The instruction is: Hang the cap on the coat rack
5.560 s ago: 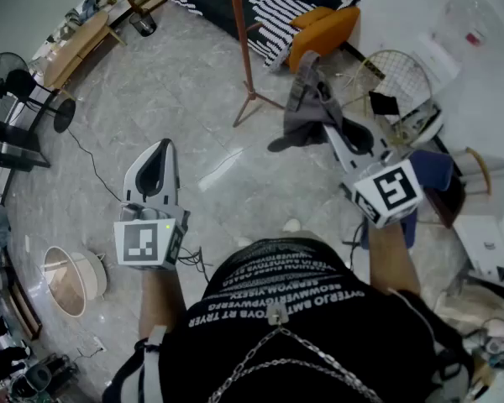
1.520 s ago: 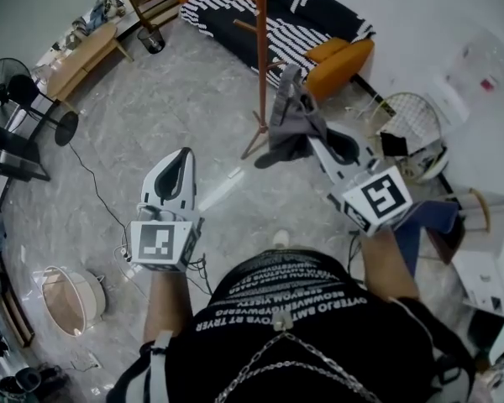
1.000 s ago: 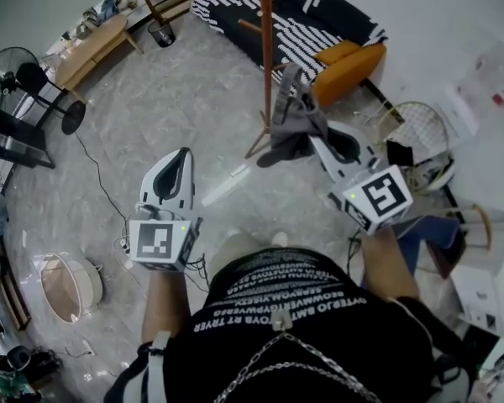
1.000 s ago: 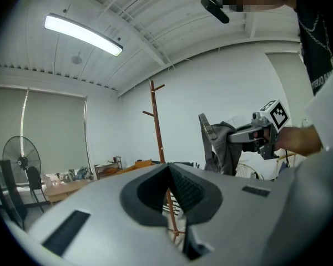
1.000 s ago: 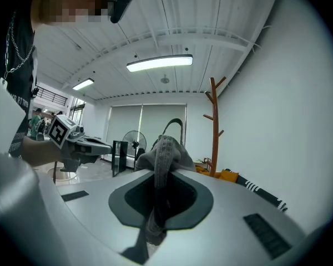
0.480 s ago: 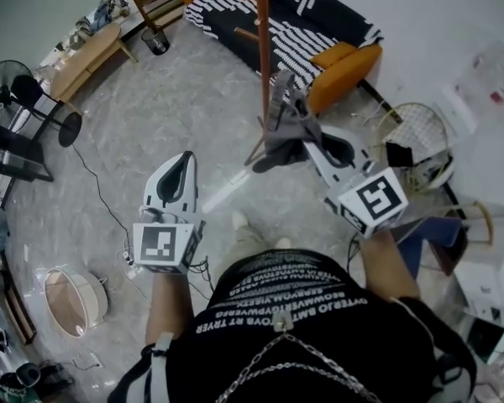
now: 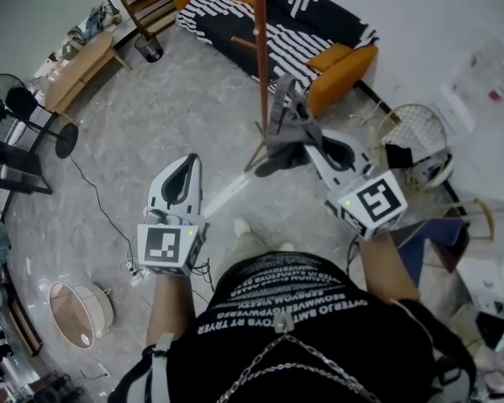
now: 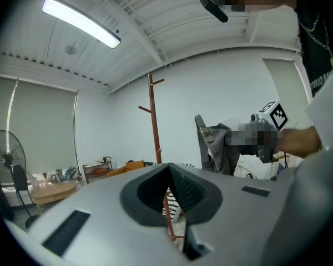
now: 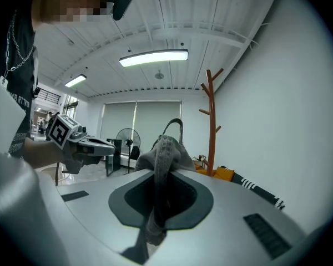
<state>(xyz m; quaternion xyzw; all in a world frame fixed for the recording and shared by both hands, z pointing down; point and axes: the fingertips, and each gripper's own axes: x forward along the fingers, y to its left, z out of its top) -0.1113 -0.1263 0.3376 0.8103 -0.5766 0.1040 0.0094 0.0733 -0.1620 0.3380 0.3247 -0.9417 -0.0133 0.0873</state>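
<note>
Closer now: both hands have edged toward the coat rack (image 7: 259, 57). Right gripper (image 7: 308, 145) fingers clamp the grey cap (image 7: 287, 131) beside the pole; left gripper (image 7: 191, 159) fingers closed, empty.

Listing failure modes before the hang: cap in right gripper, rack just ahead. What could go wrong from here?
1. The right gripper pinches only a fold of the cap; the rest dangles, so it may slip out.
2. The coat rack is a thin pole on splayed legs; a bump could tip it.
3. Its pegs look short; the cap may slide off.
</note>
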